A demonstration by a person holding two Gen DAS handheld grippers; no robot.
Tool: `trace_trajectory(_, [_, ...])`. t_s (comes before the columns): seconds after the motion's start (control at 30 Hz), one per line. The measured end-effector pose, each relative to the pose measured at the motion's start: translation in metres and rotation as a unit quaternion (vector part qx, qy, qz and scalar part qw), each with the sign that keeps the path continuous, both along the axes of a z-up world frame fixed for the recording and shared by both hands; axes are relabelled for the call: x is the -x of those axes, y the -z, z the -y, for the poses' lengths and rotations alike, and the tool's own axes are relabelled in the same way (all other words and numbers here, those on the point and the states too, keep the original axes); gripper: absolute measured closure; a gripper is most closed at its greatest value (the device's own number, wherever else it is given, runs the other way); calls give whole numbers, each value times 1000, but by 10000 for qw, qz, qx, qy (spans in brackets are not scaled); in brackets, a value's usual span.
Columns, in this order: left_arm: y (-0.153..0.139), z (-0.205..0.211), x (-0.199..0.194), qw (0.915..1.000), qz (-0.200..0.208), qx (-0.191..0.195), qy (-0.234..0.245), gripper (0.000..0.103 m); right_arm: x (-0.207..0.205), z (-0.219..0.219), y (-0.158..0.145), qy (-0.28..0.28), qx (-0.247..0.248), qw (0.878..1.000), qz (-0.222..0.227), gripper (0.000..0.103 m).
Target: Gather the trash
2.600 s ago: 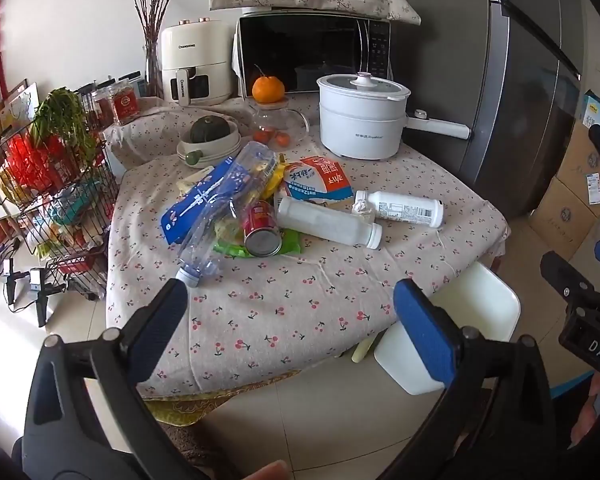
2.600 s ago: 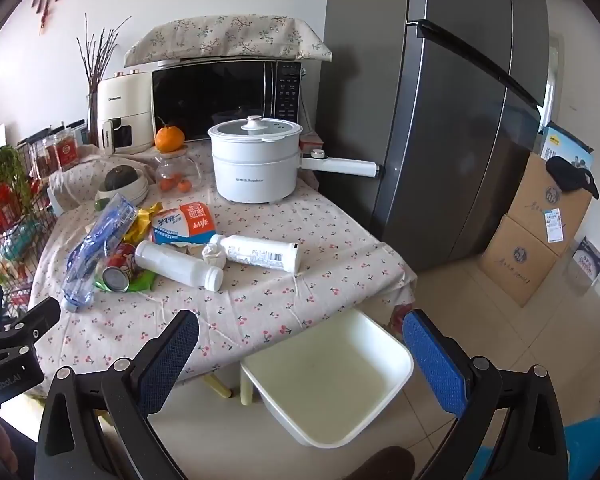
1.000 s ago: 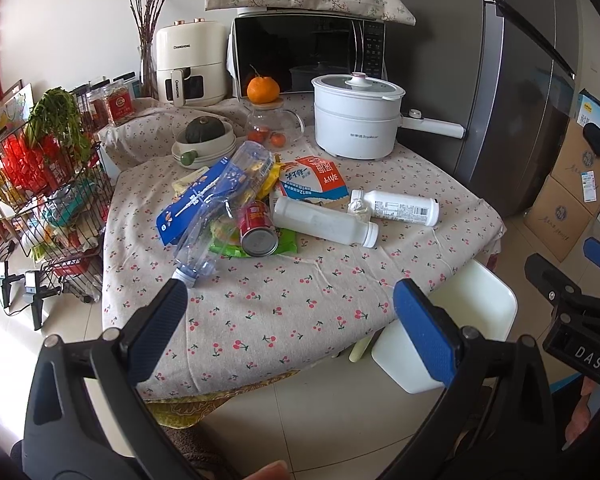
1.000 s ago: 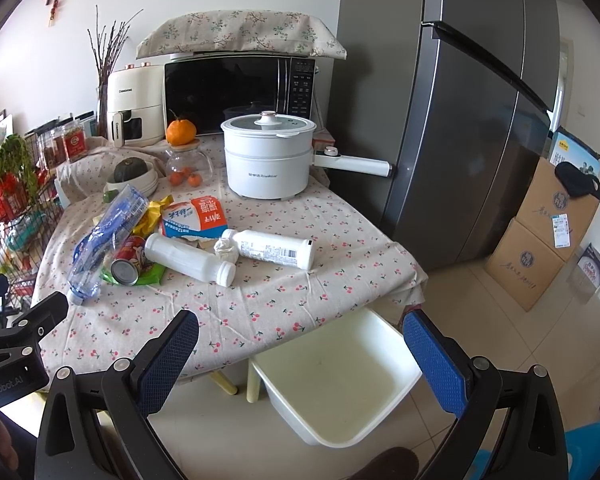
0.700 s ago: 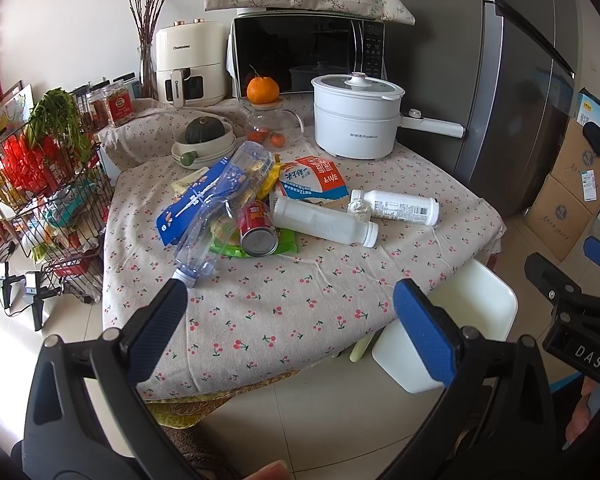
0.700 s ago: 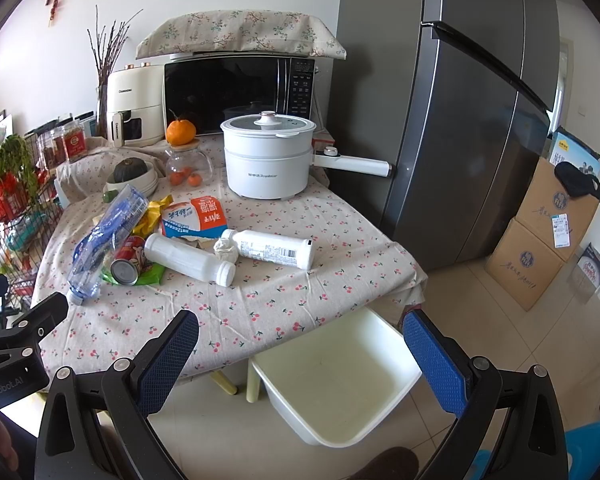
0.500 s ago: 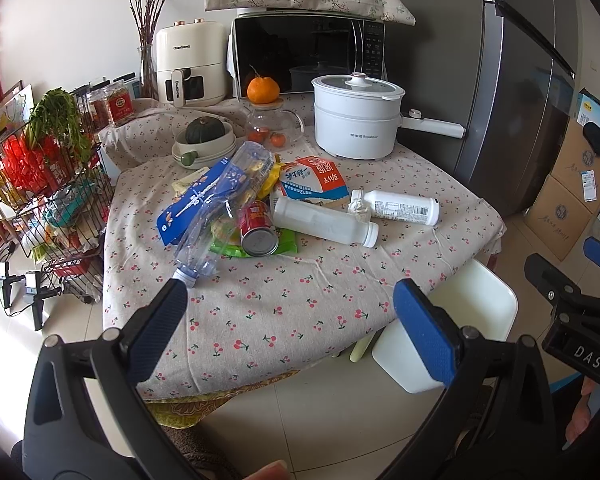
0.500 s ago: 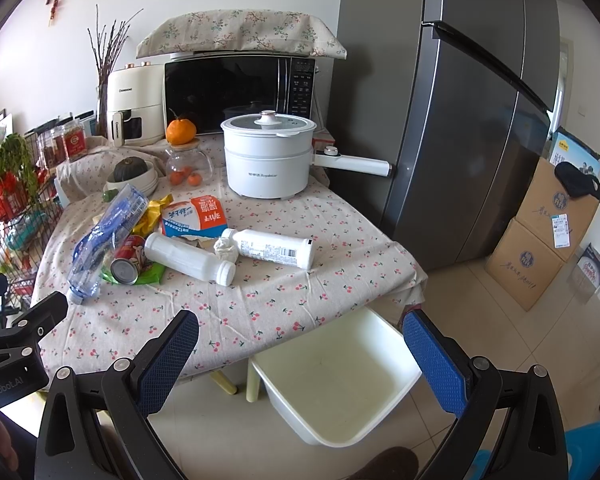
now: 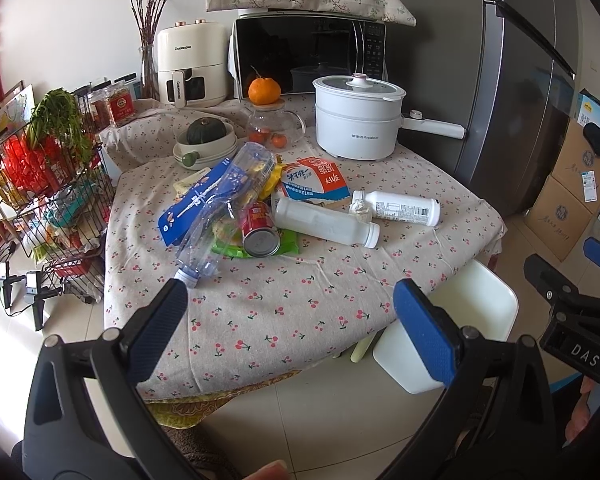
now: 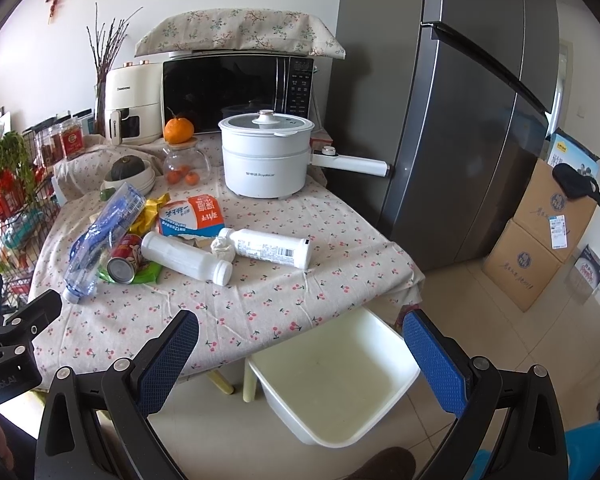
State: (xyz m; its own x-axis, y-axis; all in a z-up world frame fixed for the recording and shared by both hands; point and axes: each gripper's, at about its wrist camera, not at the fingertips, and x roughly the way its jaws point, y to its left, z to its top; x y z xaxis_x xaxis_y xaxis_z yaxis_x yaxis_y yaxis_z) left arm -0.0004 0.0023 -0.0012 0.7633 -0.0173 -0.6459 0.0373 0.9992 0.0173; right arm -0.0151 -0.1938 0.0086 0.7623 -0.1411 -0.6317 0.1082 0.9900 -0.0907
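Trash lies in a heap on the cherry-print tablecloth point(image 9: 284, 312): a crushed clear plastic bottle point(image 9: 216, 216), a red can point(image 9: 260, 230), two white bottles point(image 9: 326, 227) point(image 9: 400, 208), a milk carton point(image 9: 314, 180), a crumpled tissue point(image 9: 360, 209) and a green wrapper point(image 9: 230, 248). A white bin point(image 10: 332, 376) stands on the floor below the table's front right corner. My left gripper point(image 9: 292, 332) is open and empty, short of the table's near edge. My right gripper point(image 10: 300, 356) is open and empty above the bin.
A white electric pot point(image 9: 358, 122), microwave point(image 9: 308, 54), air fryer point(image 9: 190, 68), glass jar with an orange on it point(image 9: 265, 124) and bowls with a squash point(image 9: 206, 140) stand at the back. A wire rack point(image 9: 52, 200) is left, a grey fridge point(image 10: 460, 112) and cardboard boxes point(image 10: 540, 236) right.
Both grippers have drifted slightly since 2.6 s ago, so the table sits a bit differently in view. For the last second nothing has moved. Both stay open.
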Motion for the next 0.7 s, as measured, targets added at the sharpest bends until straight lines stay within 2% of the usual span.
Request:
trace_trajectory(0.37, [2,-6,1,10000,-38,27,-38,1,-2,-4,2,-79,78,9999,-35,0])
trace_trajectory(0.47, [2,-12,-2,9996,-141,235,12,1,-3,-5,1,-168,51,9998,-43,0])
trace_trajectory(0.57, [2,-22,-8,9981,-256,534,183,1,-10,-4,1,-366,-180,9990,-174,0])
trace_trajectory(0.7, [3,-36,-28,9985,-381,327,223,1,-32,-2,-3,-568,-333,9970,-409,0])
